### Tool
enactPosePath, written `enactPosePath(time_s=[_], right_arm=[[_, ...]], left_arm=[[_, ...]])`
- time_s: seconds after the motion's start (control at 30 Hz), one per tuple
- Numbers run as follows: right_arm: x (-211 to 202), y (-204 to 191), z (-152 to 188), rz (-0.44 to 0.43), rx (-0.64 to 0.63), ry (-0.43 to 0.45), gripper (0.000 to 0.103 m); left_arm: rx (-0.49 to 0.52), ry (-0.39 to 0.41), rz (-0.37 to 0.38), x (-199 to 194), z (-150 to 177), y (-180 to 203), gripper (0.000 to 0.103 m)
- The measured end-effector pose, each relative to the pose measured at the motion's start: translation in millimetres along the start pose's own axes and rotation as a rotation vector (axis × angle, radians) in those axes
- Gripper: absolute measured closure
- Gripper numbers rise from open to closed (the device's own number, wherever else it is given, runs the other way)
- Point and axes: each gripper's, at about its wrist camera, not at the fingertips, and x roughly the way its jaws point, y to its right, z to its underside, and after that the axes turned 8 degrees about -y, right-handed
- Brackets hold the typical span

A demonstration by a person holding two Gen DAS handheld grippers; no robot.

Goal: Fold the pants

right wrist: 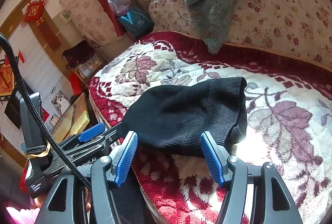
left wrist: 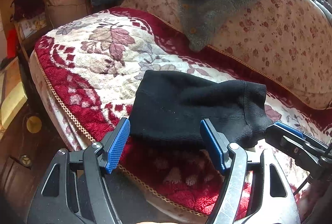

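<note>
The black pants [left wrist: 186, 107] lie folded into a short, thick bundle near the front edge of the sofa seat, ribbed cuff to the right. My left gripper [left wrist: 166, 140] is open, its blue pads wide apart on either side of the bundle's near edge, with no pad pressing on the cloth. In the right wrist view the pants [right wrist: 186, 113] sit just ahead of my right gripper [right wrist: 169, 153], also open and straddling the near edge. The right gripper [left wrist: 280, 133] shows at the bundle's right end, the left gripper [right wrist: 103, 134] at its left end.
A red and cream floral blanket [left wrist: 93, 62] covers the seat. A grey fleece garment [left wrist: 207, 3] hangs over the flowered sofa back [left wrist: 280, 37]. Left of the sofa are a low wooden table [right wrist: 72, 118], bags and a wall. The seat's front edge [left wrist: 68, 116] drops off just below the grippers.
</note>
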Motion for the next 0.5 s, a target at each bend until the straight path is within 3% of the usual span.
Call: enactPosePath(time_s=[0.5], right_arm=[[3.4,-3.6,-3.7,-0.003,-0.011,-0.011,0.041]], left_arm=[[0.001,-0.005,0.0,1.5,-0.9,-0.6,0.032]])
